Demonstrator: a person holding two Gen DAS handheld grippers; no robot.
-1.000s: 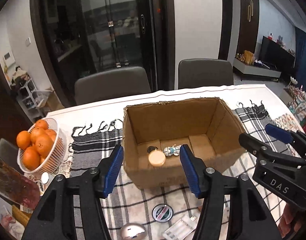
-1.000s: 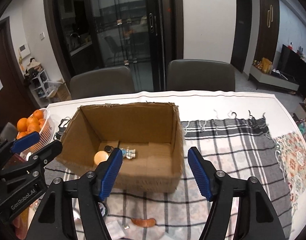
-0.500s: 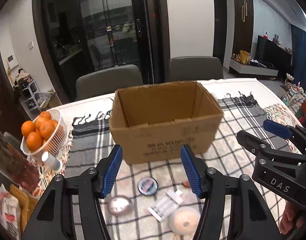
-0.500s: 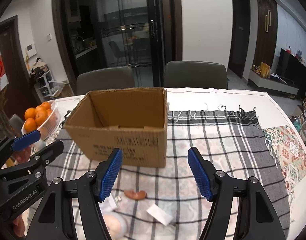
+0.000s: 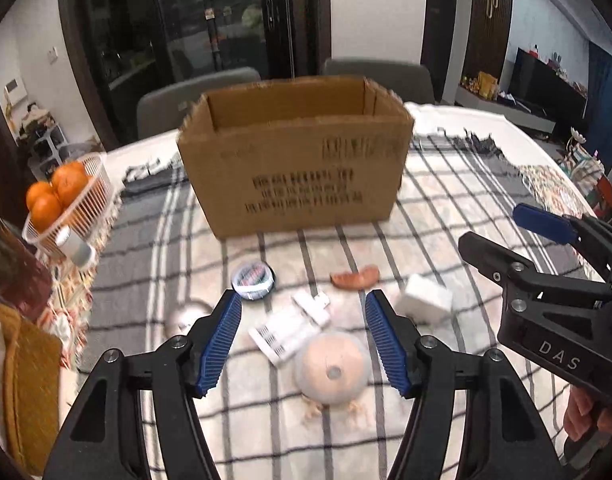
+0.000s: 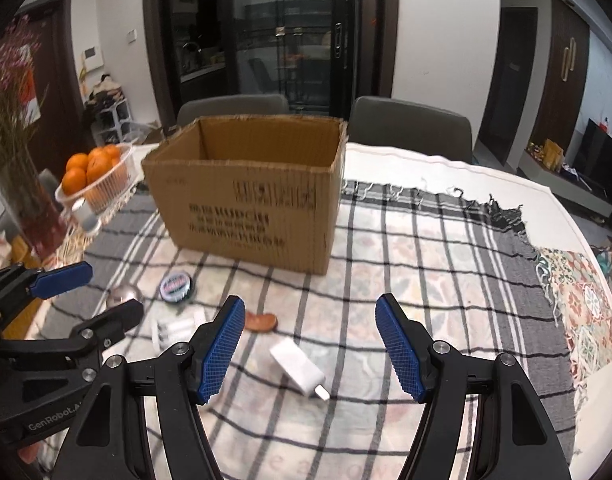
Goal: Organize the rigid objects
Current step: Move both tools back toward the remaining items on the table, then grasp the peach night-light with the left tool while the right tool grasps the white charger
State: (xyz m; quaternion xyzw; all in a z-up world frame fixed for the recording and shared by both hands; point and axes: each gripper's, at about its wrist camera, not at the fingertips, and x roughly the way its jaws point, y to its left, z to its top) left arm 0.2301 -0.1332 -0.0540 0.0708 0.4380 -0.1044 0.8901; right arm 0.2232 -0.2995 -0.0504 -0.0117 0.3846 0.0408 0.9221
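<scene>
Both tools had dropped from above the cardboard box [image 5: 294,168] toward the desk items; left tool [image 5: 304,340] and right tool [image 6: 309,350] were spread, empty, ready for the next pick.

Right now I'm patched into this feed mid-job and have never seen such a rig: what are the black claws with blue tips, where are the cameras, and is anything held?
The claws are two hand-held grippers; a person squeezes one in each hand, with no robot arm. Each carries a fisheye camera looking along its fingers.

The left gripper and right gripper are both open and hold nothing.

On the plaid cloth stands an open cardboard box. In front of it lie a round tin, a white charger, a white packet, a beige dome-shaped object and a small orange-brown piece. A basket of oranges sits to the left.
</scene>
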